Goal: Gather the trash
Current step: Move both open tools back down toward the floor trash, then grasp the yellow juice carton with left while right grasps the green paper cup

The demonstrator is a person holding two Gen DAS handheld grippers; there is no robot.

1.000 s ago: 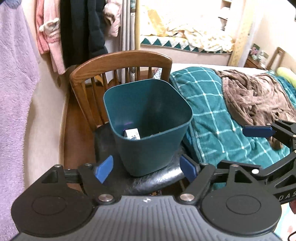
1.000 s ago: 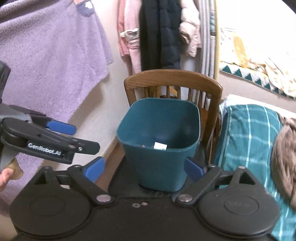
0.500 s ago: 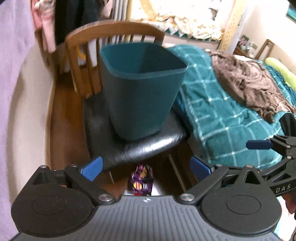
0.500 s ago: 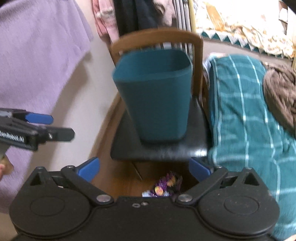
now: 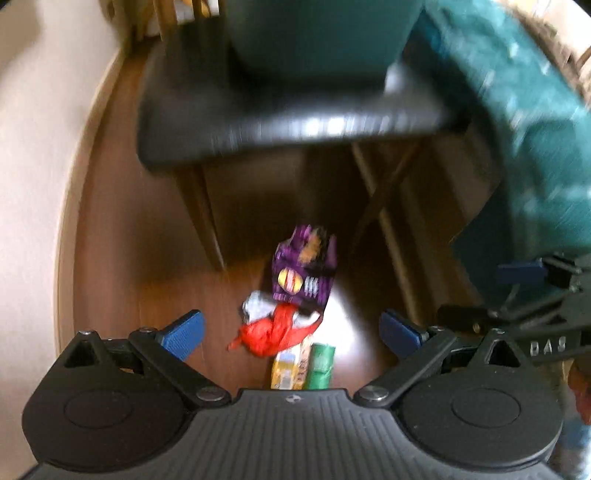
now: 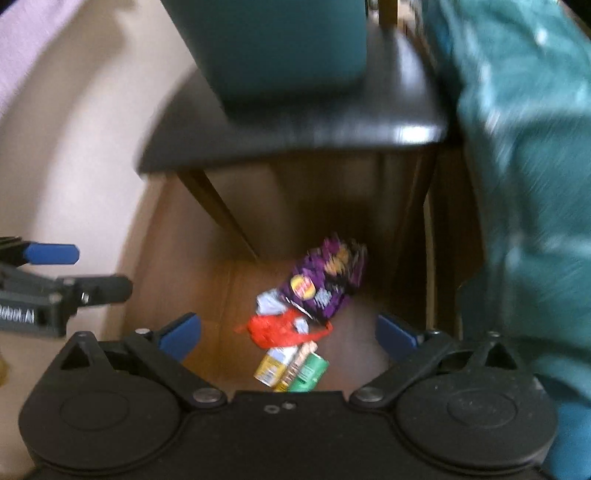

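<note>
A teal trash bin (image 5: pixel 314 33) (image 6: pixel 273 48) stands on the black seat of a wooden chair (image 5: pixel 280 122) (image 6: pixel 295 136). On the wood floor under the chair lies a small pile of trash: a purple snack bag (image 5: pixel 303 273) (image 6: pixel 325 284), a red wrapper (image 5: pixel 273 332) (image 6: pixel 273 328), a yellow packet (image 5: pixel 286 373) (image 6: pixel 271 365) and a green packet (image 5: pixel 321 365) (image 6: pixel 308 371). My left gripper (image 5: pixel 291 330) is open and empty above the pile. My right gripper (image 6: pixel 288 330) is open and empty above it too. Each gripper shows at the edge of the other's view.
A bed with a teal checked blanket (image 5: pixel 517 110) (image 6: pixel 517 147) runs along the right, close to the chair. A pale wall (image 5: pixel 33 166) (image 6: pixel 74 147) closes the left side. Chair legs (image 5: pixel 201 218) (image 6: pixel 221 214) stand just behind the trash.
Both grippers have tilted down from the bin on the chair to the floor below it. The trash pile has come into view. Both stay open. The frames are motion blurred.
</note>
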